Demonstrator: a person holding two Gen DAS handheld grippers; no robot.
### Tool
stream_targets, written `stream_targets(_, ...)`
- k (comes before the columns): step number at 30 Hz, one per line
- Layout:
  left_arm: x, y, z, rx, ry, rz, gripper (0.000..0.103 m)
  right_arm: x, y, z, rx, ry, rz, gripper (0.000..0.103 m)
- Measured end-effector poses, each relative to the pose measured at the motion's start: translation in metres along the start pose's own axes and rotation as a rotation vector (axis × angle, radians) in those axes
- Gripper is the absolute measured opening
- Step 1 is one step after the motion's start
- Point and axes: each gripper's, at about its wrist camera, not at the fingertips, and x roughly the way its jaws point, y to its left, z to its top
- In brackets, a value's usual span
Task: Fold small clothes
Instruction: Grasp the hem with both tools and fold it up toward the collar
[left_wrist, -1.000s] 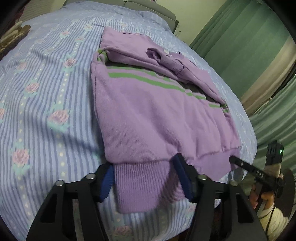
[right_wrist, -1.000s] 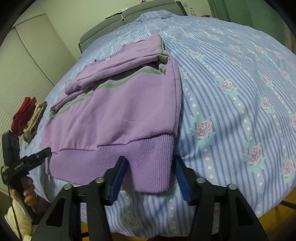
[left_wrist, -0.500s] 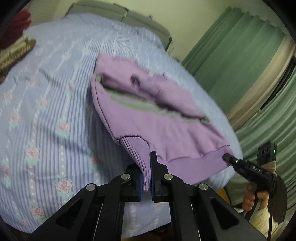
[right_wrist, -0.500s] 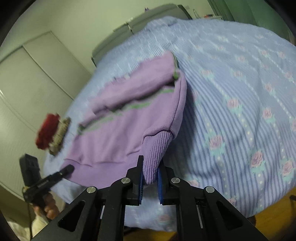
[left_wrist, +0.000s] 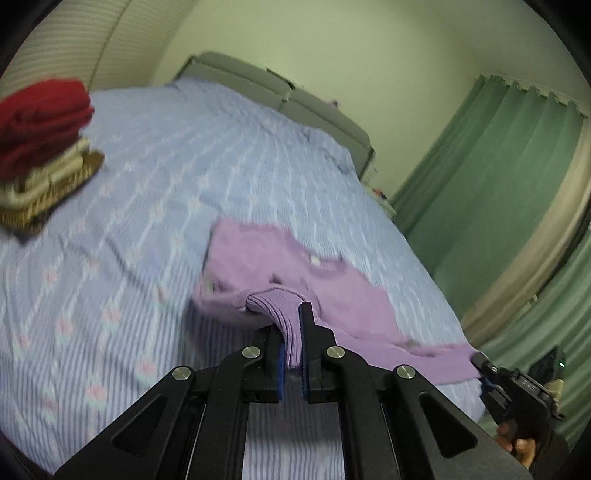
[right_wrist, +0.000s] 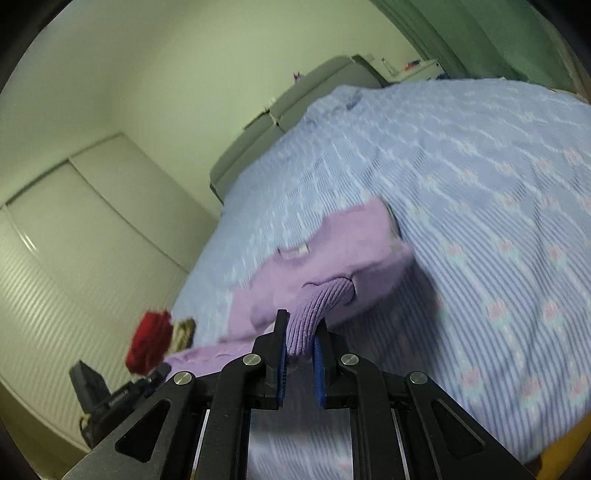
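A purple knit sweater lies on the blue striped bedspread. My left gripper is shut on the sweater's ribbed hem at one corner and holds it raised above the bed. My right gripper is shut on the ribbed hem at the other corner, also raised. The hem is carried over the sweater's body, toward the collar end. The right gripper also shows at the right edge of the left wrist view. The left gripper shows at the lower left of the right wrist view.
A pile of folded clothes with a red one on top sits on the bed's left side, also visible in the right wrist view. A grey headboard stands at the far end. Green curtains hang on the right.
Both grippers closed on the ribbed hem, lifted it off the bed and carried it forward over the sweater. The views now look higher, with motion blur.
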Motion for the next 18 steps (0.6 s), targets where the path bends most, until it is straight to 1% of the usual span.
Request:
stream_targets(2, 0.013, -0.004, 0.023, -0.007, -0.016, 0.002, 0.008, 0.008, 0.008, 0.017, -0.008, -0.037, 0.008, 0.012)
stream_targets(5, 0.032, -0.013, 0.048, 0.024, -0.043, 0.029, 0.008, 0.023, 0.015, 0.042, 0.005, -0.078, 0.016, 0.012)
stream_targets(8, 0.059, -0.017, 0.072, 0.045, -0.039, 0.063, 0.008, 0.044, 0.020, 0.070, 0.020, -0.107, 0.016, 0.012)
stream_targets(10, 0.078, -0.018, 0.083, 0.060, -0.022, 0.078, 0.008, 0.061, 0.020, 0.087, 0.037, -0.108, 0.013, 0.012)
stream_targets(13, 0.112, -0.016, 0.093, 0.083, 0.008, 0.126, 0.008, 0.091, 0.015, 0.108, 0.047, -0.099, -0.022, 0.012)
stream_targets(18, 0.165, 0.008, 0.098, 0.020, 0.091, 0.175, 0.008, 0.145, 0.003, 0.133, 0.050, -0.045, -0.084, 0.012)
